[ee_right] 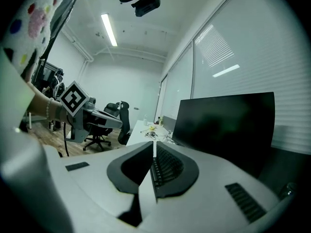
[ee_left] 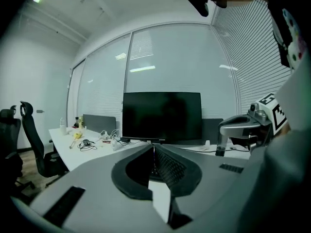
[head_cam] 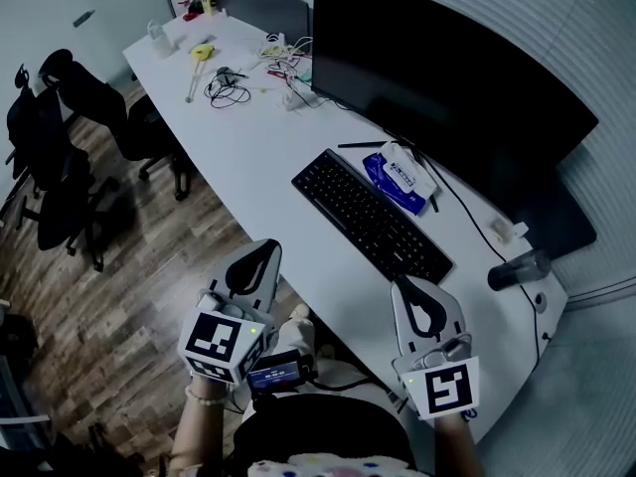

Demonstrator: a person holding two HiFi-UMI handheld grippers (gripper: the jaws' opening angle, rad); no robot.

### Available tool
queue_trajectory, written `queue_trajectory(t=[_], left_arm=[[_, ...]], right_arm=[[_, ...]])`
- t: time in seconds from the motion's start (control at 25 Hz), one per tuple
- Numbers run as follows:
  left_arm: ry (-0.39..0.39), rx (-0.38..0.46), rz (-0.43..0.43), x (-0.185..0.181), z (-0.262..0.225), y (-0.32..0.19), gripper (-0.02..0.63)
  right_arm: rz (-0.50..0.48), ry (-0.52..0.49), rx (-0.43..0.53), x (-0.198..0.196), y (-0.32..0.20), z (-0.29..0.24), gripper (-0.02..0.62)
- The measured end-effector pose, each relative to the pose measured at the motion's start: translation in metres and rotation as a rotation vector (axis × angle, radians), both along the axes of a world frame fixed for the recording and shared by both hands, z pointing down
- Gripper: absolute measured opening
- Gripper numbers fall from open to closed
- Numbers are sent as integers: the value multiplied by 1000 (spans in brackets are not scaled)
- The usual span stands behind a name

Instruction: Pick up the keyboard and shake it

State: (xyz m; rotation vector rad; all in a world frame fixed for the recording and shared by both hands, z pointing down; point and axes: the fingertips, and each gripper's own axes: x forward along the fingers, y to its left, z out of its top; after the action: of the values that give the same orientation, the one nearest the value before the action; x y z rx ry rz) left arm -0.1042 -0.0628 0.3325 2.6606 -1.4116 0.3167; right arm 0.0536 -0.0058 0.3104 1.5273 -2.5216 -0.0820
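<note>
The black keyboard lies flat and slantwise on the white desk, in front of the dark monitor. My left gripper hovers at the desk's front edge, short of the keyboard's left half, jaws shut and empty. My right gripper is over the desk just before the keyboard's right end, also shut on nothing. In the left gripper view the shut gripper points at the keyboard. The right gripper shows the keyboard through its closed jaws.
A blue and white packet lies between keyboard and monitor. A dark tumbler stands at the right end of the desk. Cables and small items clutter the far end. Office chairs stand on the wooden floor to the left.
</note>
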Motion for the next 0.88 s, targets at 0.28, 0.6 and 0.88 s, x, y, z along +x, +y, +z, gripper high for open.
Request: queue_trajectory(t=[0.28,0.6,0.88], left_arm=[[1,-100,94,10,31,-53,95],[-34,-235,183,20,85,-130,163],[-66,-354,252,30,136,-192,190]], right_arm=[[83,-3,-42,15,-25,13,43],[168,4,-103,25,-51,32,43],[229,15,-147,30,-73,49,43]])
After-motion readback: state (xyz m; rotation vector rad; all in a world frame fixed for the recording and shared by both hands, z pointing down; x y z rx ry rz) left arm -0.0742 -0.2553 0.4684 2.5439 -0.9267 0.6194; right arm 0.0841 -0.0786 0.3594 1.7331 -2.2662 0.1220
